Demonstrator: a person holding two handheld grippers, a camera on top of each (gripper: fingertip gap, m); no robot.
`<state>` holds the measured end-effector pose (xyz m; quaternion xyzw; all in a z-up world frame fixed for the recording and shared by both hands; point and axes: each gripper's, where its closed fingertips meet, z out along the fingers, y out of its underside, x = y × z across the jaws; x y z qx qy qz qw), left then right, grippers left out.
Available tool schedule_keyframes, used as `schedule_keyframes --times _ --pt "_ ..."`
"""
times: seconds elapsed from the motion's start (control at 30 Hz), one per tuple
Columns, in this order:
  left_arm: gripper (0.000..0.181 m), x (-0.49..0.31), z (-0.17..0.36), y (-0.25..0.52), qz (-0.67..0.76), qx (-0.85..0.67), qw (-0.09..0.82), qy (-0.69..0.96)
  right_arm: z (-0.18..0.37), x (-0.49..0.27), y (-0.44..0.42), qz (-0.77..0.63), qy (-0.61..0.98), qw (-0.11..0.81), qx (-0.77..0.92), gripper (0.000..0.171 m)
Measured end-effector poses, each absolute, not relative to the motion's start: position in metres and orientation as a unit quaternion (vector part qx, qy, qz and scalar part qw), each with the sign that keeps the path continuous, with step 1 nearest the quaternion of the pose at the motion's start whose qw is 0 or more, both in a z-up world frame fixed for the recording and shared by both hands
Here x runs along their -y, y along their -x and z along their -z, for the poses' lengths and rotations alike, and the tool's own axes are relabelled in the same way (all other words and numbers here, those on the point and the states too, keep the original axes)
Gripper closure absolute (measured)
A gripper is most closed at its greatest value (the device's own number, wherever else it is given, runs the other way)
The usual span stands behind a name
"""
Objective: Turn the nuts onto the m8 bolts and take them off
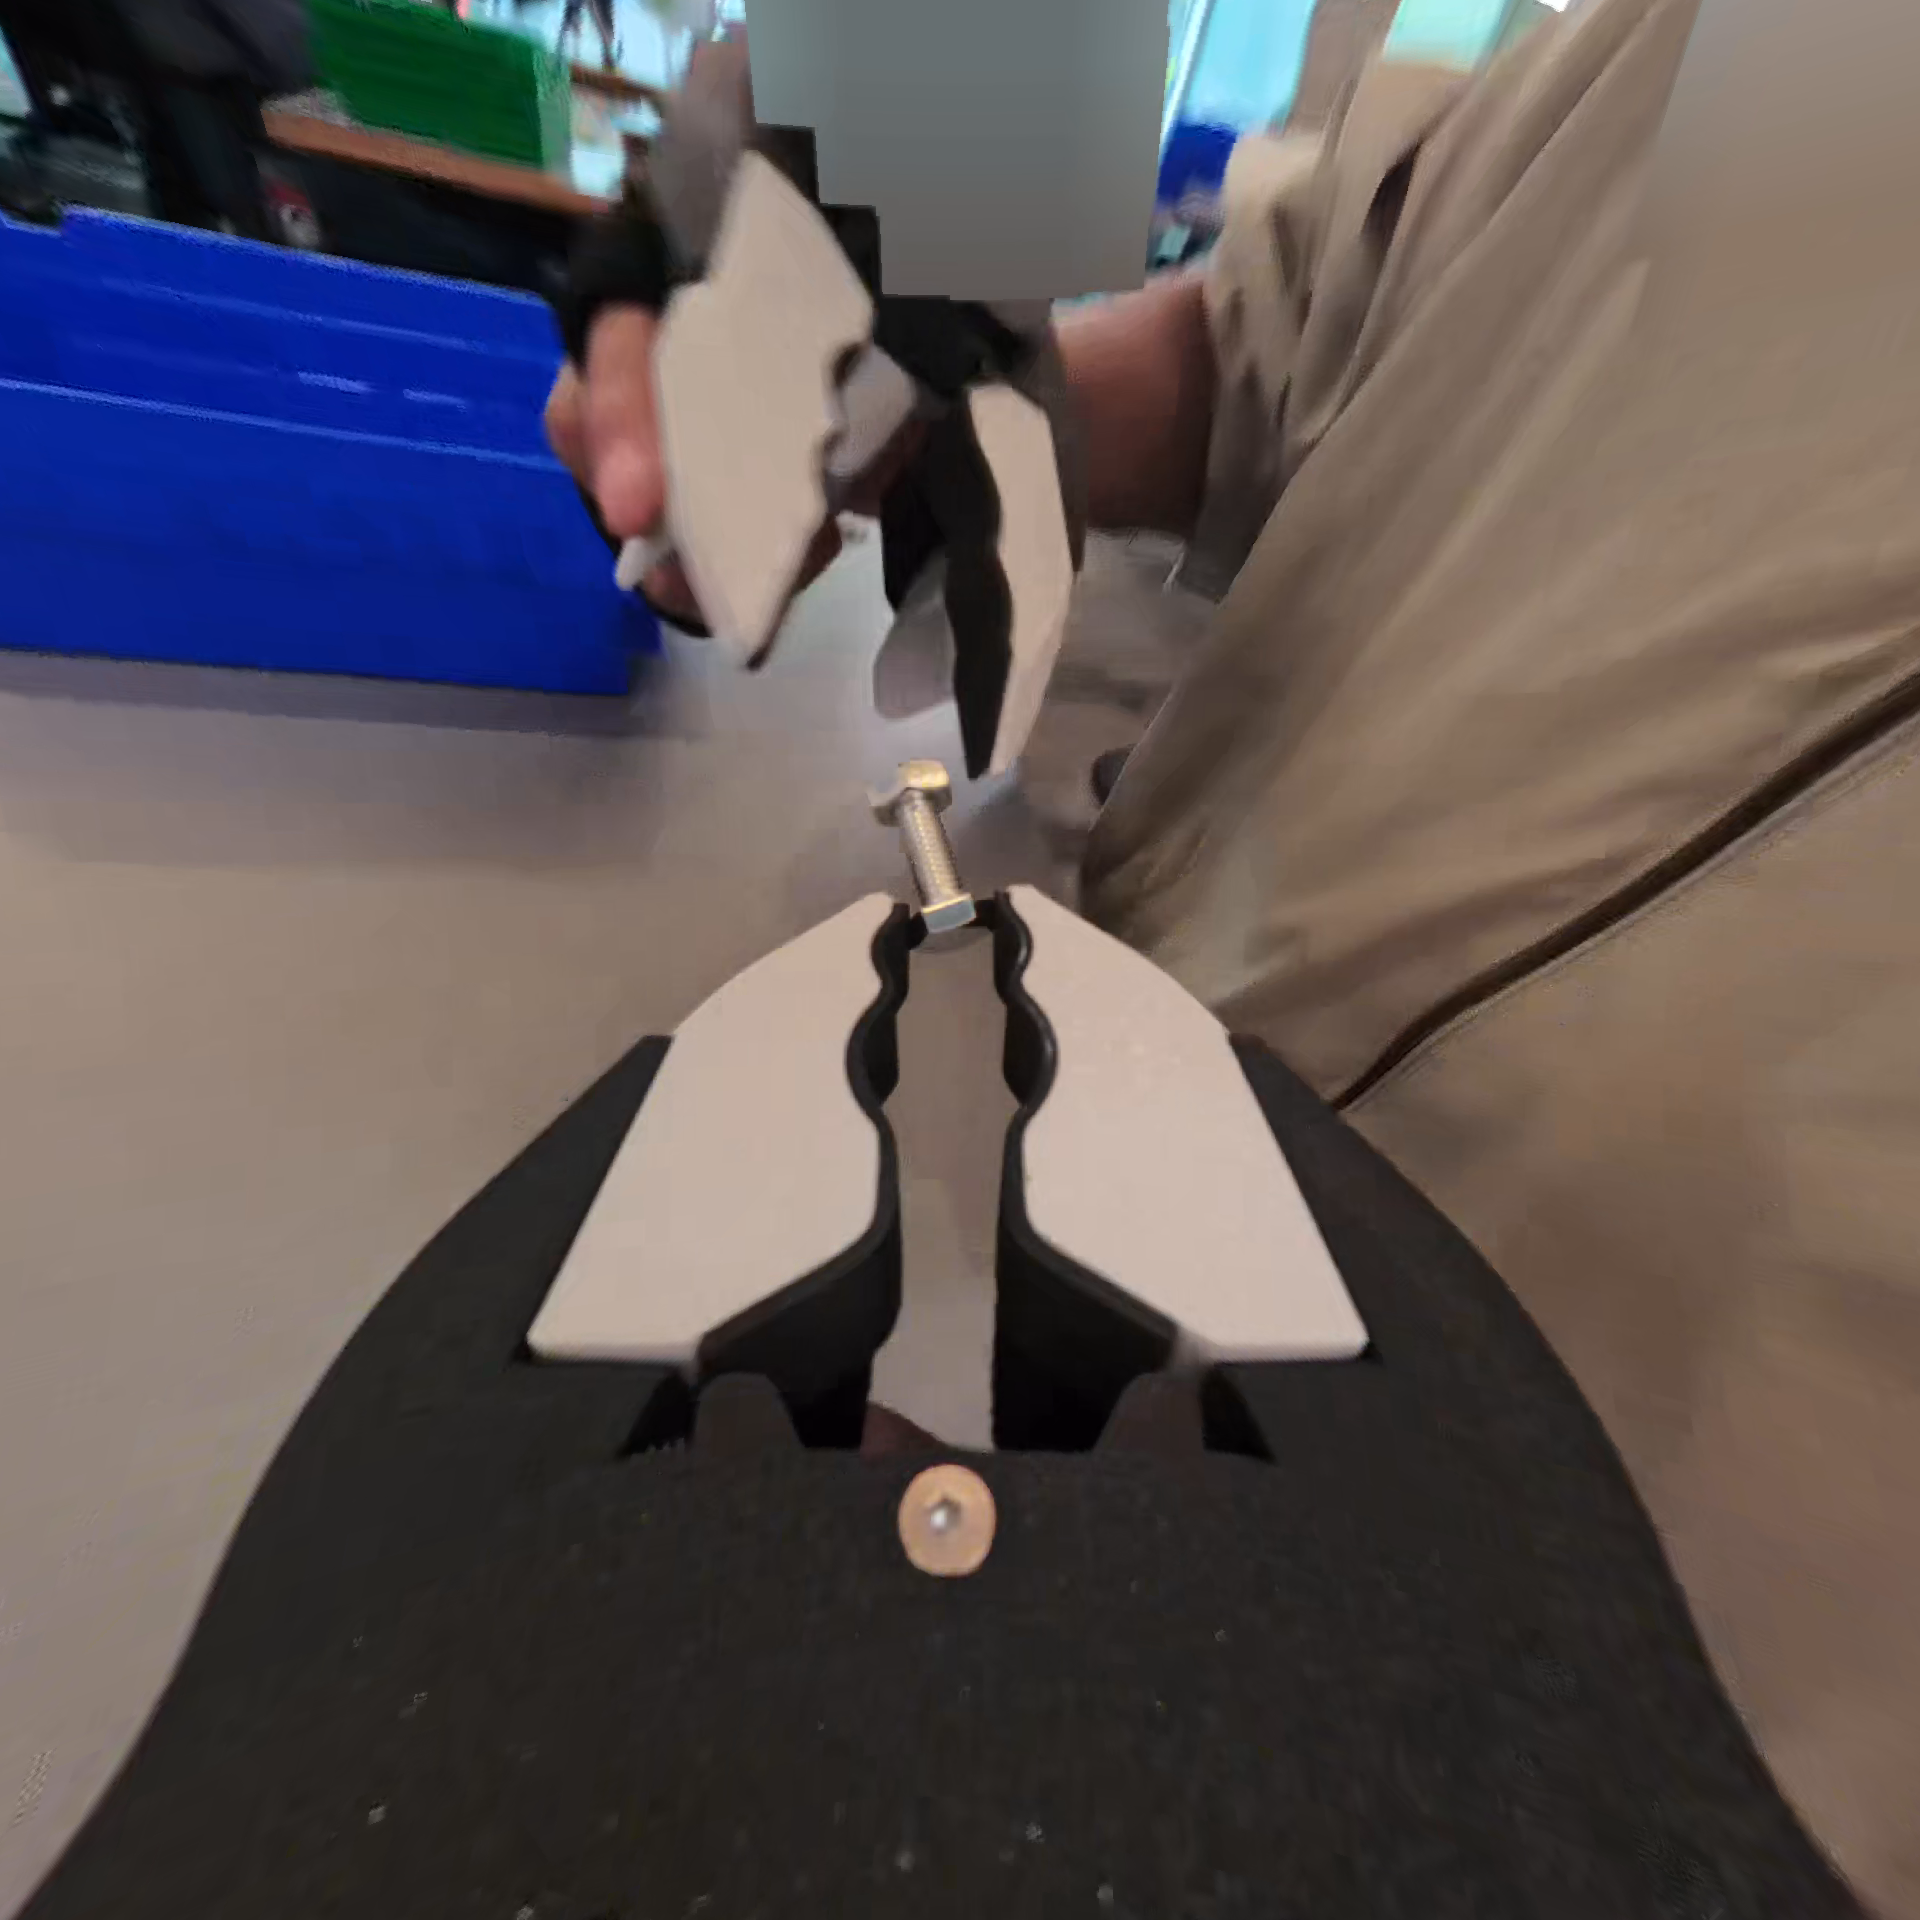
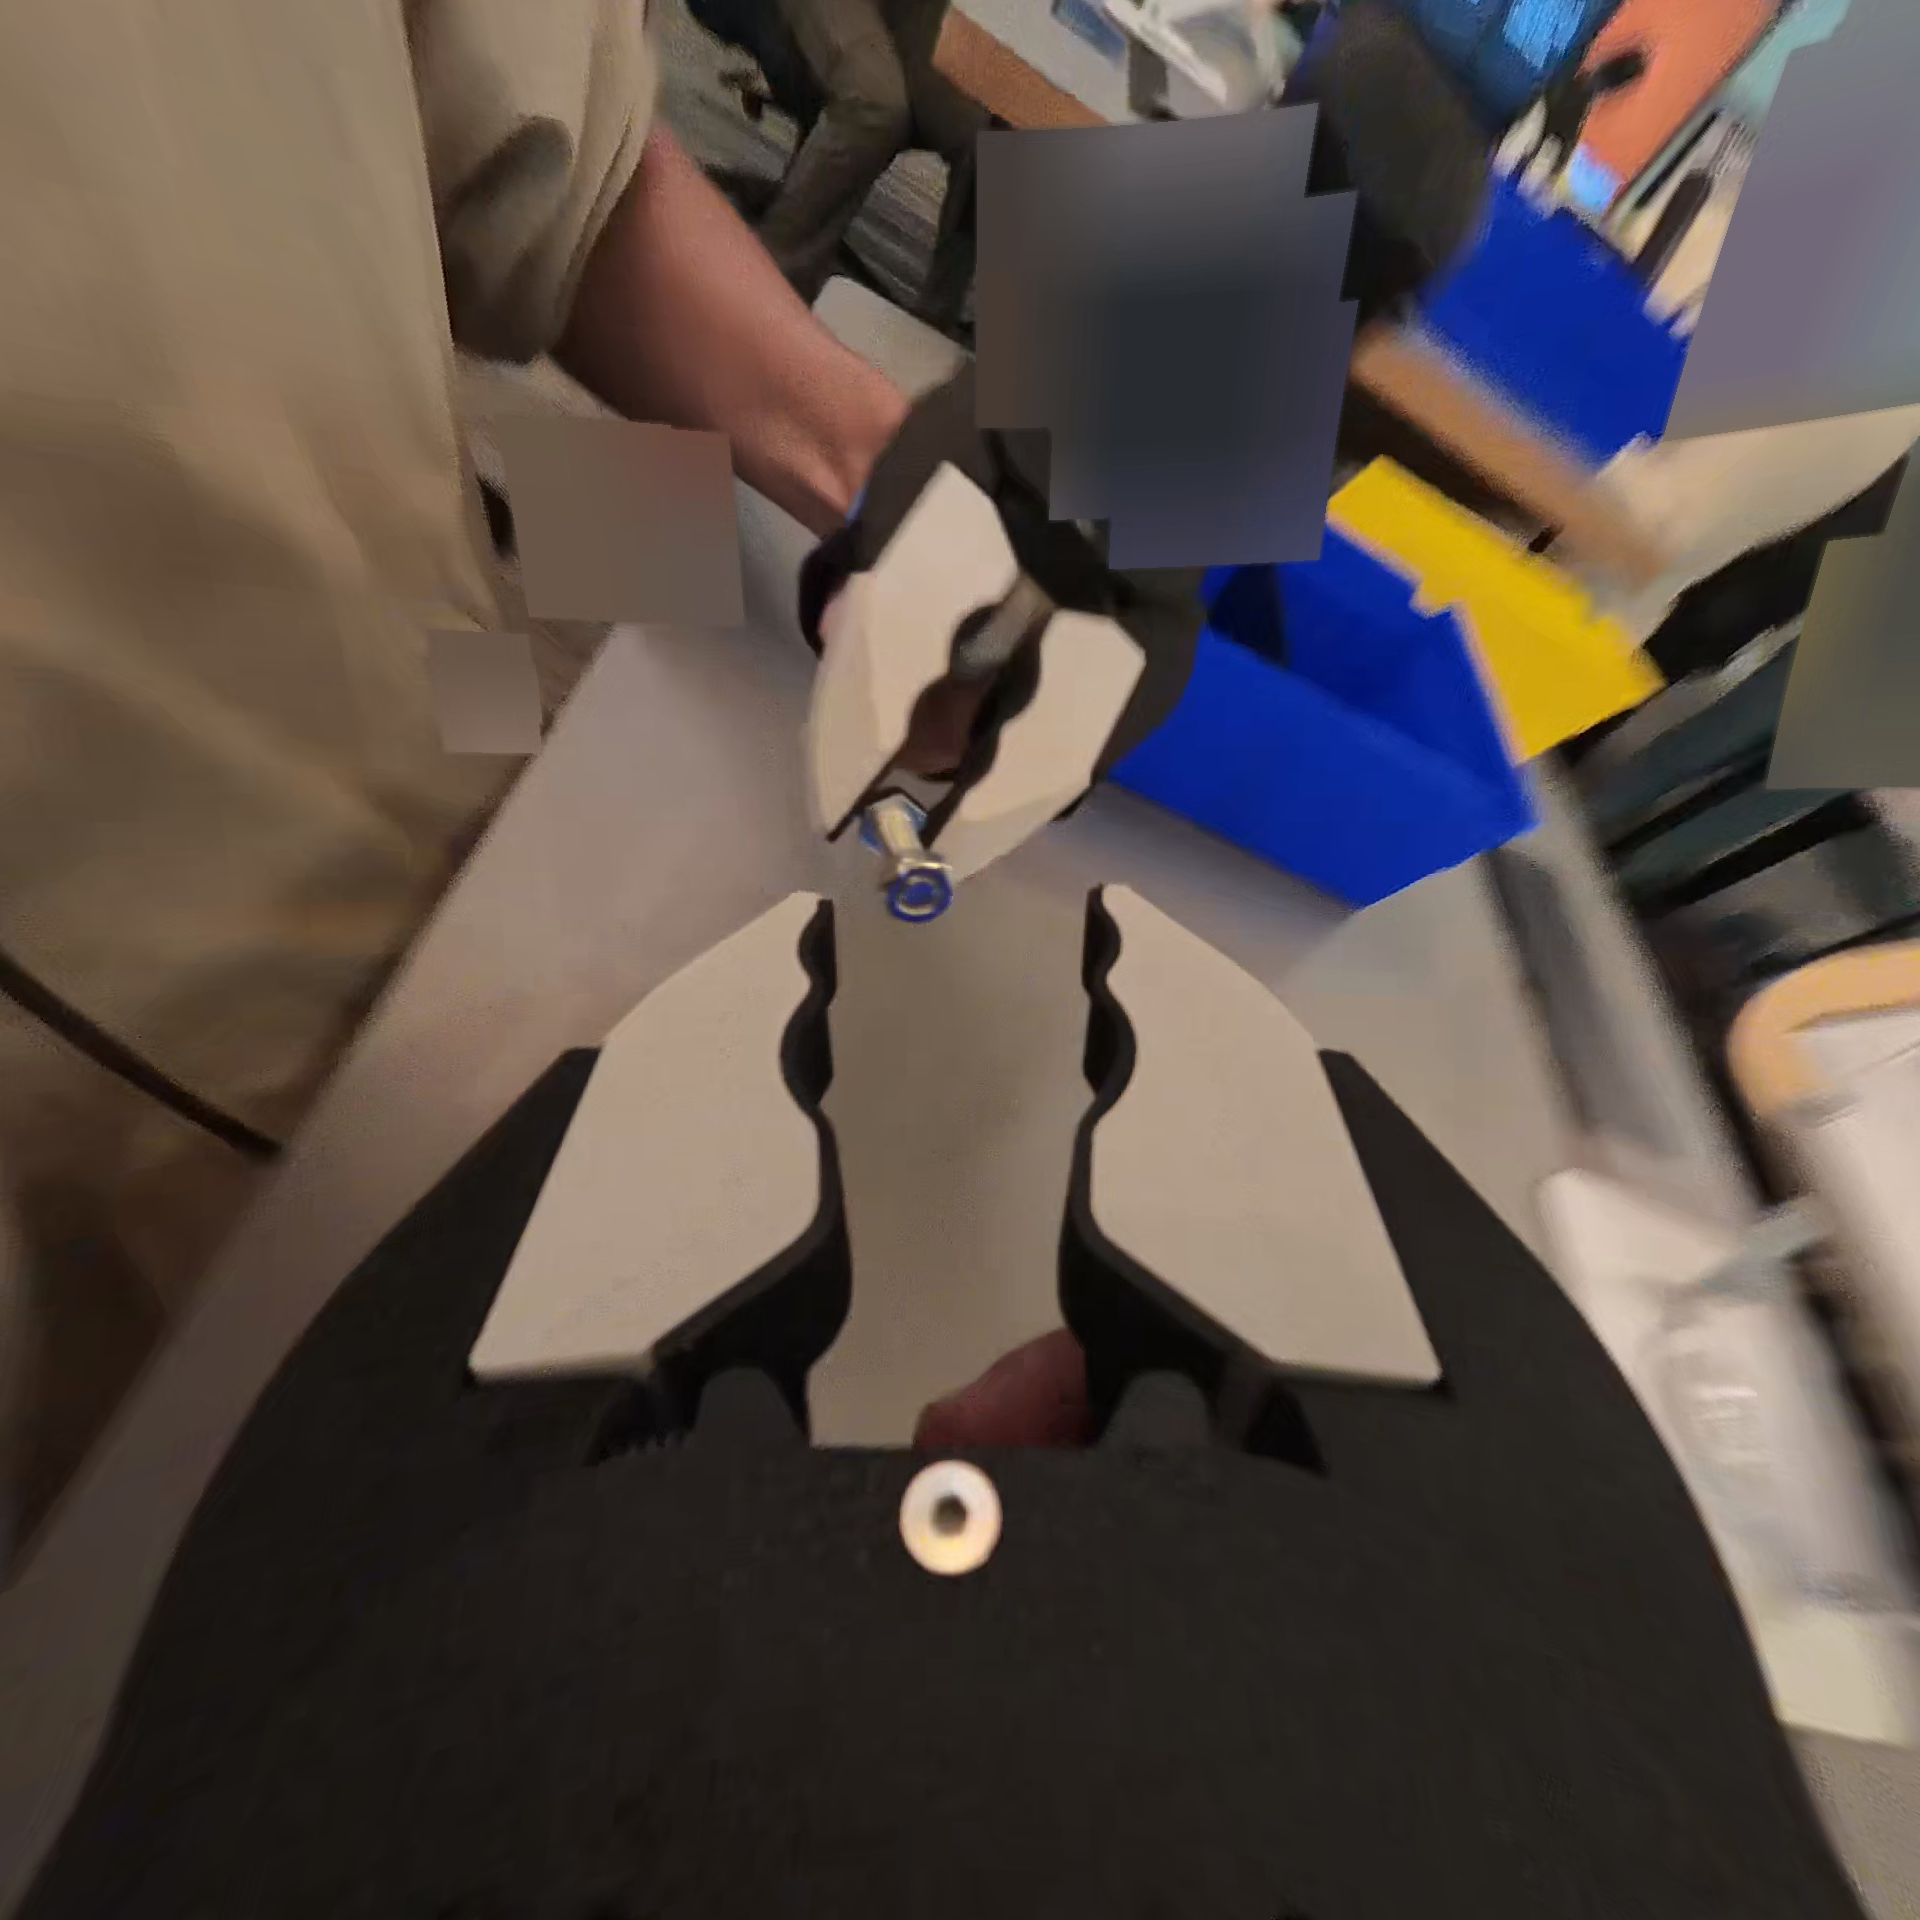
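My left gripper (image 1: 943, 912) is shut on the hex head of a silver M8 bolt (image 1: 925, 847). The bolt's shaft points away from me over the grey table (image 1: 312, 987). A nut (image 1: 914, 784) sits at the bolt's free end. My right gripper (image 2: 961, 914) is open and empty, its fingertips just short of the nut (image 2: 914, 891). In the left wrist view the right gripper (image 1: 873, 707) hangs open just above and beyond the nut. In the right wrist view the left gripper (image 2: 896, 831) holds the bolt pointing toward me.
Blue bins (image 1: 312, 468) stand on the table at the left. In the right wrist view, a blue bin (image 2: 1330, 769) and a yellow bin (image 2: 1475, 603) stand behind the left gripper. The person's beige shirt (image 1: 1507, 623) is close on the right. White clutter (image 2: 1714, 1351) lies at the right edge.
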<state>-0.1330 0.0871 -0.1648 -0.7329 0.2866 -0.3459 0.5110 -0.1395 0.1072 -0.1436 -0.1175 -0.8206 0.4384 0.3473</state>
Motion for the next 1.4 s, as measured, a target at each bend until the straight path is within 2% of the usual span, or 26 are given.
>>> schedule_keyframes --times 0.1,0.17,0.33,0.53,0.83,1.1,1.23,1.33,1.4 --pt "0.166 -0.081 0.154 0.130 0.463 -0.262 0.491 0.690 0.138 -0.096 0.139 -0.393 0.054 0.382 0.834 0.123" --pt "0.166 -0.078 0.153 0.127 0.504 -0.263 0.473 0.673 0.136 -0.093 0.139 -0.385 0.031 0.389 0.836 0.130" --pt "0.166 -0.080 0.147 0.122 0.519 -0.267 0.480 0.655 0.135 -0.086 0.136 -0.399 0.009 0.370 0.839 0.154" --pt "0.166 -0.087 0.148 0.127 0.479 -0.270 0.504 0.666 0.135 -0.092 0.140 -0.426 0.067 0.302 0.850 0.155" --pt "0.166 -0.097 0.157 0.136 0.410 -0.279 0.514 0.700 0.143 -0.102 0.146 -0.492 0.282 0.039 0.822 0.156" --pt "0.167 -0.102 0.156 0.144 0.397 -0.267 0.528 0.701 0.146 -0.106 0.151 -0.486 0.501 -0.181 0.693 0.156" --pt "0.166 -0.102 0.151 0.150 0.397 -0.262 0.535 0.698 0.138 -0.109 0.152 -0.516 0.454 -0.143 0.712 0.153" --pt "0.166 -0.101 0.149 0.150 0.405 -0.263 0.534 0.694 0.137 -0.119 0.152 -0.492 0.351 -0.001 0.797 0.131" --pt "0.166 -0.100 0.149 0.149 0.410 -0.264 0.532 0.692 0.137 -0.124 0.152 -0.454 0.258 0.110 0.846 0.126"
